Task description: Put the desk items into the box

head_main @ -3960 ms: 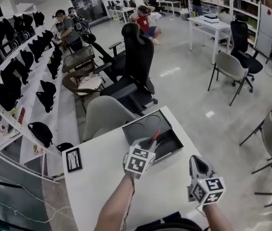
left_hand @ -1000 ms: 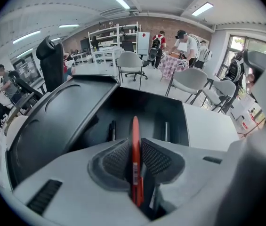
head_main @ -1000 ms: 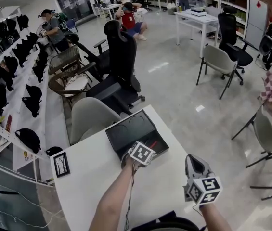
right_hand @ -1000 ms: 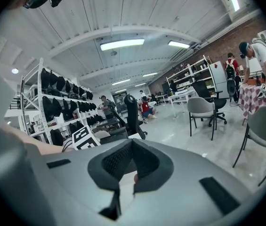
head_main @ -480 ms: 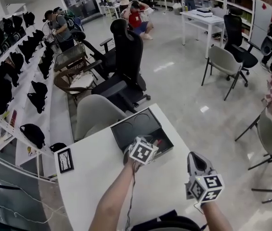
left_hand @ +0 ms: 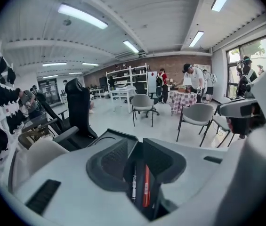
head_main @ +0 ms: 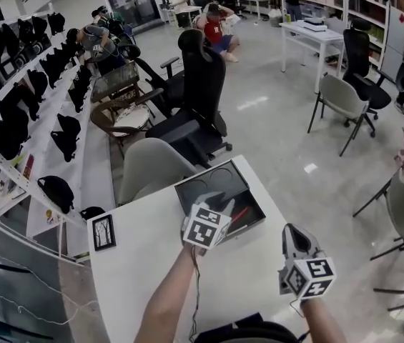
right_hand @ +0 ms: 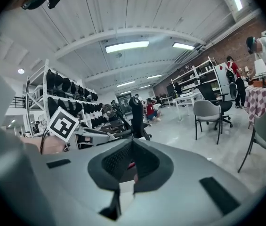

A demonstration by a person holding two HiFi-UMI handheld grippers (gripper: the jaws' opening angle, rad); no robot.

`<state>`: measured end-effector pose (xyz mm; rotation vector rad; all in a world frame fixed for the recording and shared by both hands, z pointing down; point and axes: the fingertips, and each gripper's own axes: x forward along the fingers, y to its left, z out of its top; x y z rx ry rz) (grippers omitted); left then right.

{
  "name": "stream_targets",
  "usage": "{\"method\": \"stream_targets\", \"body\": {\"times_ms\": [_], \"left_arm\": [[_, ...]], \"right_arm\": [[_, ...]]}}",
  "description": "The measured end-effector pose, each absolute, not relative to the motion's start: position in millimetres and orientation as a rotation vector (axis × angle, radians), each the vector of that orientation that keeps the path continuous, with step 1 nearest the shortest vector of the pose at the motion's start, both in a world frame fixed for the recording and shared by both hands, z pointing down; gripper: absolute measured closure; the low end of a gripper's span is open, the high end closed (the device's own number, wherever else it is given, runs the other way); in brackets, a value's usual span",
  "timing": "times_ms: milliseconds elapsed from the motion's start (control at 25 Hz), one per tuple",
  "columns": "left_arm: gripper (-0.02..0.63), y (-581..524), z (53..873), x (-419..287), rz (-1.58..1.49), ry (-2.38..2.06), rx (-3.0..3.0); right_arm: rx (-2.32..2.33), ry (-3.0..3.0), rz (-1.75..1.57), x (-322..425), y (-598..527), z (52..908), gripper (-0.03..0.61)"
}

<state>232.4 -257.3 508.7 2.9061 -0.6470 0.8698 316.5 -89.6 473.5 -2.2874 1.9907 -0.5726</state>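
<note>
Left gripper fingers were opening over the box at the table far edge. The red pen lay loose inside, below their gap, long axis diagonal toward the far-right corner. Right gripper fingers were closed, empty.

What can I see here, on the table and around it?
table: one, white, right below the person.
box: one, black, open, at the table's far edge.
red pen: one, red, lying inside the box.
white pen: one, whitish, beside the red pen.
small frame: one, black, flat on the table's left side.
grey chair: one, behind the table.
office chair: one, black, beyond the grey chair.
shelving: white, along the left, with many black items.
people: several, far across the room.
left gripper: grey, over the box, jaws opening, nothing gripped.
right gripper: grey, near the table's right edge, jaws together, empty.
</note>
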Motion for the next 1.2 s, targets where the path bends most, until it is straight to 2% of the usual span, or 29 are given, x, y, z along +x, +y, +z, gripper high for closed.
{"method": "stream_targets", "body": {"times_ms": [840, 1200], "left_arm": [[0.511, -258.2, 437.0, 112.5, 0.401, -1.064, 2.841], [0.546, -247.1, 437.7, 59.8, 0.317, -1.212, 2.760]], "right_arm": [[-2.185, 2.136, -0.521, 275.7, -122.8, 461.5, 0.575], [-2.137, 2.202, -0.516, 253.3, -133.6, 458.4, 0.575]]}}
